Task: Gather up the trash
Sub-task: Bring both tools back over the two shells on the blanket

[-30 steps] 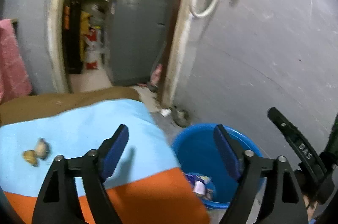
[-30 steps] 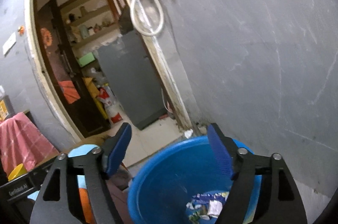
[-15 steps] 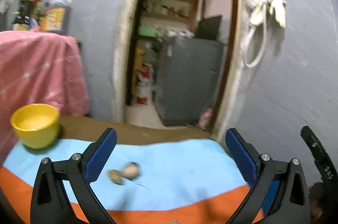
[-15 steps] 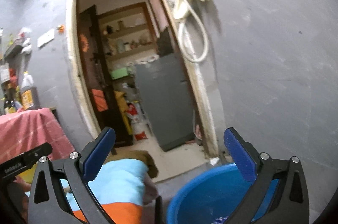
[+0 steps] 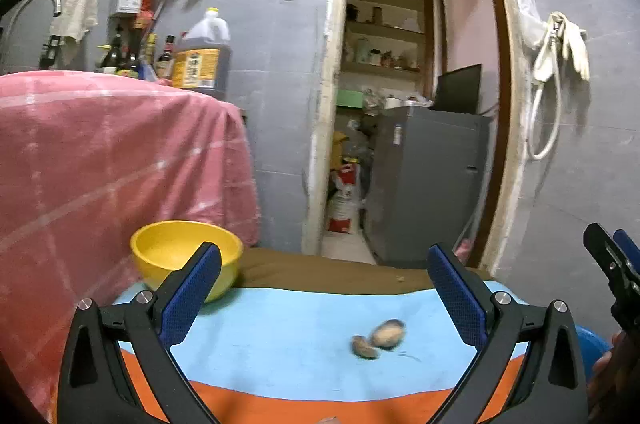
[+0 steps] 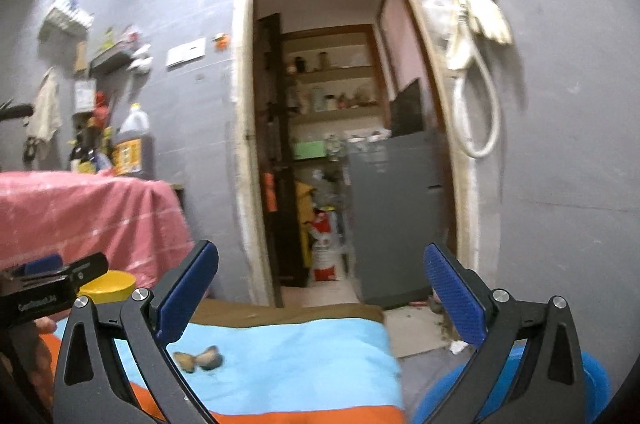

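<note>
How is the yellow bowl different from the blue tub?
The yellow bowl sits up on the table cloth; the blue tub stands lower, down beside the table. The bowl shows whole in the left view; of the tub only a part of the rim shows in either view, behind the fingers. The bowl looks empty; what lies in the tub cannot be seen. Both are round and open-topped.

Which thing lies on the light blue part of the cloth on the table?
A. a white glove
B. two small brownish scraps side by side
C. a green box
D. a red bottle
B: the two brownish scraps lie close together on the light blue cloth, seen also in the right wrist view.
</note>
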